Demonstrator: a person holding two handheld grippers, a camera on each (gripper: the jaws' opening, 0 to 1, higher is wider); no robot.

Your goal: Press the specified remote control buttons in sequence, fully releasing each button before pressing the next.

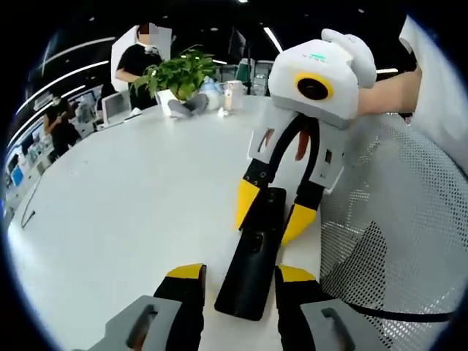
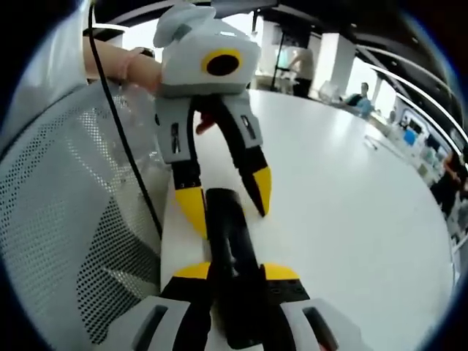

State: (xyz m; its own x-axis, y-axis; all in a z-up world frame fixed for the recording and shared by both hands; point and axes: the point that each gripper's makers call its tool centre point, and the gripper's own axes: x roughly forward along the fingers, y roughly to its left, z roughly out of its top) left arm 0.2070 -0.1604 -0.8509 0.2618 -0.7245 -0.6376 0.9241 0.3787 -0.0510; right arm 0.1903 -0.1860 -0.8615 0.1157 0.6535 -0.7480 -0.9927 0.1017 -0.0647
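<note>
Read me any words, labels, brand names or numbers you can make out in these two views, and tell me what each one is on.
No text can be read.
Small green mark on top of the white right gripper housing: too blurred to read.
Long black remote control between the yellow-tipped jaws of the left gripper: no readable labels.
Distant shelves and signs behind the white table: too small.

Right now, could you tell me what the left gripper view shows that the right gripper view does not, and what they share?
Left gripper view alone: a potted plant at the table's far side and a person in black behind it.

Right gripper view alone: a dark cable hanging across the mesh chair back.

Both: the black remote control on the white table, held at opposite ends between the jaws of the left gripper and right gripper.
</note>
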